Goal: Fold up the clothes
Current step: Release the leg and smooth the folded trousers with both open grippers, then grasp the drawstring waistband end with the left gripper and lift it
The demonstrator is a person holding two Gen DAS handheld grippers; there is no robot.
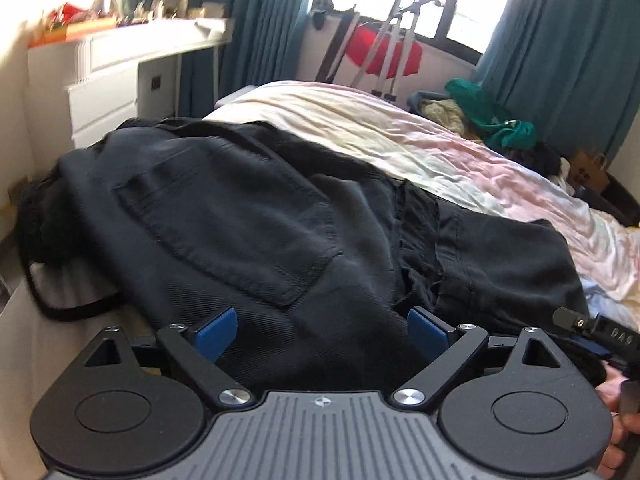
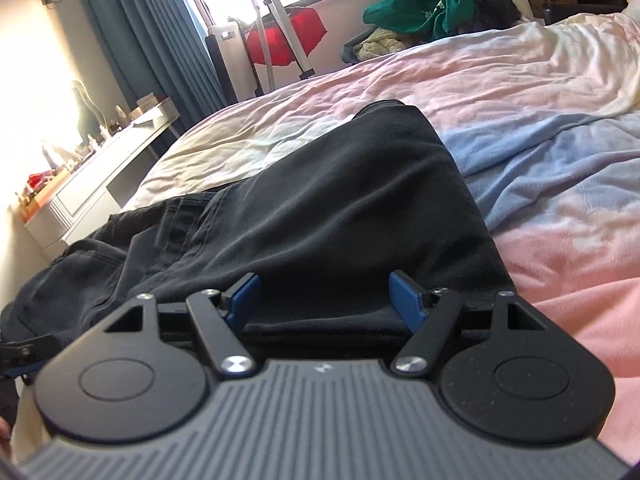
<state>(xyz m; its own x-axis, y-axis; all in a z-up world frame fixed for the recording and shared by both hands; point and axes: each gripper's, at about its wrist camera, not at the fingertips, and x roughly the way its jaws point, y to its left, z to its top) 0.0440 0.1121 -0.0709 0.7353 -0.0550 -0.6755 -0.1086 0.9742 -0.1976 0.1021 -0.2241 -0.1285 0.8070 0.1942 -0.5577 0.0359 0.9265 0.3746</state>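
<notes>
A bedroom: a pastel sheet on the bed [image 2: 540, 184] carries one pair of black trousers [image 1: 248, 216], spread across the near edge. The left gripper [image 1: 322, 334] and right gripper [image 2: 324, 300] both stand released, jaws wide, over its near hem. It looks soft, limp and fairly heavy; best pinched at hem corners. Farther off: one green garment [image 2: 416, 10], two windows.
</notes>
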